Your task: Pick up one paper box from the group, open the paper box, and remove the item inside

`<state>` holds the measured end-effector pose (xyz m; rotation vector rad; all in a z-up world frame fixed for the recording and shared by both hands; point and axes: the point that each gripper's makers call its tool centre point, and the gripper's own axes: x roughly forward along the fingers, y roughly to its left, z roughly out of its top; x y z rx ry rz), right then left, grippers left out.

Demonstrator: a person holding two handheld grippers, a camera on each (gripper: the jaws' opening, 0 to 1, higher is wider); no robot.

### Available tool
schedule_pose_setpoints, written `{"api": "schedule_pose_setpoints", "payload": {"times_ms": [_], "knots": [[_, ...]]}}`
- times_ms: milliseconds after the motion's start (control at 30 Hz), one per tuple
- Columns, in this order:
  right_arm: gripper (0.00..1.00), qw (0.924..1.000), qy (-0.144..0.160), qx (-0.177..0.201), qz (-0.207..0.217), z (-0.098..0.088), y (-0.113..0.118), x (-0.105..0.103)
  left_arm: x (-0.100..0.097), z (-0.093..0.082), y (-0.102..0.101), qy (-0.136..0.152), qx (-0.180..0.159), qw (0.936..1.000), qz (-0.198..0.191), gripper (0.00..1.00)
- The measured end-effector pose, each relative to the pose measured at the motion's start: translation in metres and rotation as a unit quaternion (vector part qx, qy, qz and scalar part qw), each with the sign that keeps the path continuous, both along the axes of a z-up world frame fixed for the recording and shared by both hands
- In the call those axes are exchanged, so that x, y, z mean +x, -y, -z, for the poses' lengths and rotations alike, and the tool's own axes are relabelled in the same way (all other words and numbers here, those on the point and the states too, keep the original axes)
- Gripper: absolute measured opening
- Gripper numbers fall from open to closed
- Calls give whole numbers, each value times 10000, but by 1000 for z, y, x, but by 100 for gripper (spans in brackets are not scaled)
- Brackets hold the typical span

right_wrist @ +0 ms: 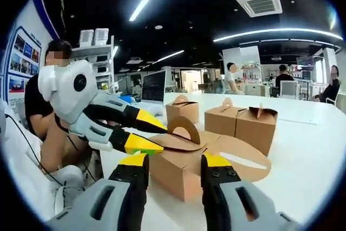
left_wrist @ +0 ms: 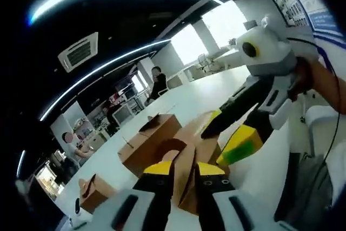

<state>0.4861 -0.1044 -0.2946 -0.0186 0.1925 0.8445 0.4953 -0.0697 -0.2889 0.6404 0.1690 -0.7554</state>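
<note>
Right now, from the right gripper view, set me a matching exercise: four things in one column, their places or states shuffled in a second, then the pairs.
Things
1. open box
2. pair of boxes
3. screen
4. ceiling vent

Places or states
A. overhead, on the dark ceiling
B. nearest the right claw, flaps spread
C. side by side on the white table, beyond the open box
D. dark, towards the table's far end

Pairs: 1-B, 2-C, 3-D, 4-A
</note>
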Motion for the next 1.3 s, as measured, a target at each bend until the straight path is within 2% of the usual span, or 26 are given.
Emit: {"api": "schedule_pose_setpoints", "payload": {"times_ms": [167,400,633,733,833,967,1167,1300], "knots": [[39,10000,-2,-25,-5,0,0,-1,0,0,1,-18,138,9999,-29,18],[39,10000,5,-15,-3,0,-1,-1,5,0,5,95,450,9989,-80,18],[40,10000,23,-58,4,1,-1,1,6,0,6,135,521,9985,-88,18],[41,10000,29,-55,1,1,-1,0,5,1,9,148,492,9987,-73,14],[40,10000,29,-54,-4,1,-1,1,2,5,12,37,438,9990,-12,5],[40,10000,18,-55,-18,1,-2,0,3,5,11,53,460,9989,-28,5],[38,10000,-5,-39,-1,2,0,1,5,-4,10,16,220,9997,-70,4],[38,10000,-4,-49,-16,1,-1,1,4,-3,10,-81,147,9998,-93,4]]}}
